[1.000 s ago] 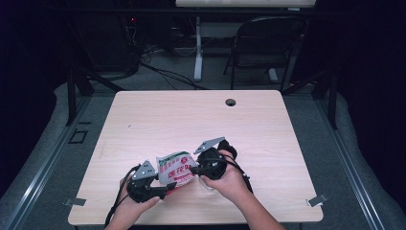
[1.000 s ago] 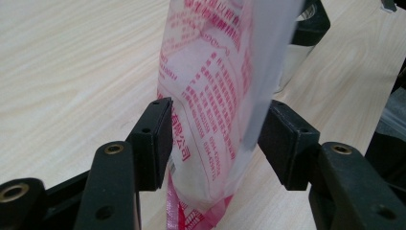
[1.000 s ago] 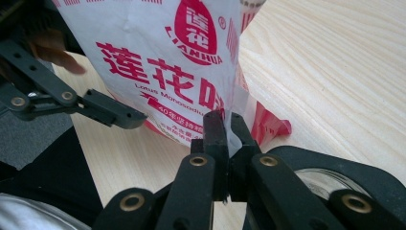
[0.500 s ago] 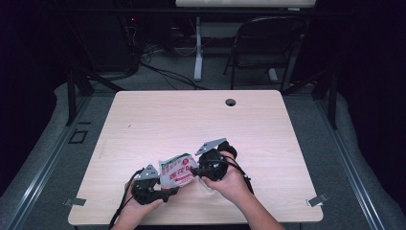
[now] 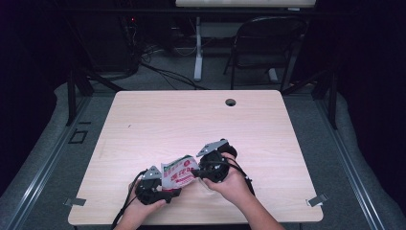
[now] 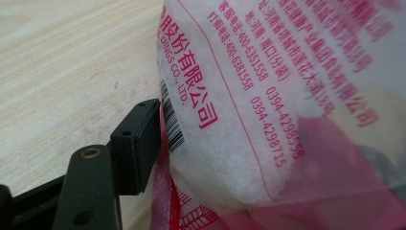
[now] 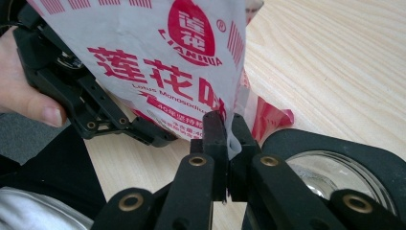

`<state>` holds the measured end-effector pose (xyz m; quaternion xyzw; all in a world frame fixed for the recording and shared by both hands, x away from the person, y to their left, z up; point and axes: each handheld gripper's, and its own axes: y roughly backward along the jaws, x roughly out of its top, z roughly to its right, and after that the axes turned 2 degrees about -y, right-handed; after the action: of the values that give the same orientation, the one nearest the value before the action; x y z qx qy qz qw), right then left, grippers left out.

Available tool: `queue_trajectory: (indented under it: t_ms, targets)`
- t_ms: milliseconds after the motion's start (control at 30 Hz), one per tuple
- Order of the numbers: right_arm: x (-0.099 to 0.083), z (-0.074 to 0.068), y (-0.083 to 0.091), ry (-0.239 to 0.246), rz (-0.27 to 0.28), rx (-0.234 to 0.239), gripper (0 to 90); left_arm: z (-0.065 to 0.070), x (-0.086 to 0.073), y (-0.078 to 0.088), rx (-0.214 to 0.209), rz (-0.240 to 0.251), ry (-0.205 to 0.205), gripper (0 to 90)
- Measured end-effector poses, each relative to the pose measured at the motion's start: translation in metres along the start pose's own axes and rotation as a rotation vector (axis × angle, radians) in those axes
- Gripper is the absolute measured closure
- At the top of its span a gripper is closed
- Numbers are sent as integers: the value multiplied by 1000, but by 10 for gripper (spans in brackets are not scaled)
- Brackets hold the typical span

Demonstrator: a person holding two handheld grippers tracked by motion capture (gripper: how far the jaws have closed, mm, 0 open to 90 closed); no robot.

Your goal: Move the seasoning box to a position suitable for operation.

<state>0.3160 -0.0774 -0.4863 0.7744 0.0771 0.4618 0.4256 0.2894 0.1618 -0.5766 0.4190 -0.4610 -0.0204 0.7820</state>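
A white and red plastic bag [image 5: 179,173] with Chinese print hangs between both grippers just above the wooden table [image 5: 191,120], near its front edge. My right gripper [image 5: 200,171] is shut on the bag's edge, and its two pads [image 7: 214,129] pinch the film [image 7: 167,57]. My left gripper [image 5: 165,190] is low at the bag's other end and its jaws have just been opening. One of its pads [image 6: 136,141] stands beside the bag's barcoded edge [image 6: 239,96]; the bag hides the other jaw. The right gripper view also catches the left gripper [image 7: 95,120] behind the bag.
A round cable hole [image 5: 231,102] sits near the table's far edge. Metal clamps [image 5: 76,201] [image 5: 317,200] mark the front corners. A folding chair [image 5: 268,43] and floor cables [image 5: 163,72] lie beyond the table.
The left gripper has sunk toward the table and slid a little right under the bag's end. The right hand has stayed put with the bag in its jaws.
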Motion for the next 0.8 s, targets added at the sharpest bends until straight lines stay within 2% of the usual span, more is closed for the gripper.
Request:
queue_trajectory:
  t_ms: [33,133,367,533,733,800]
  targets:
    - [0,0,0,-1,-1,-1,896,1,0,-2,13,-1,-5,354]
    - [-1,0,0,3,0,-1,896,1,0,-4,5,-8,-12,354]
    - [-2,-2,0,4,-7,-7,897,2,0,-11,36,-3,-50,354]
    - [-2,-2,0,4,-4,-7,897,4,2,-14,38,6,-54,351]
    - [-2,-3,0,16,-17,-12,898,6,1,-16,53,12,-88,375]
    - [-3,-3,-1,9,-9,-9,898,7,1,-16,70,13,-111,397]
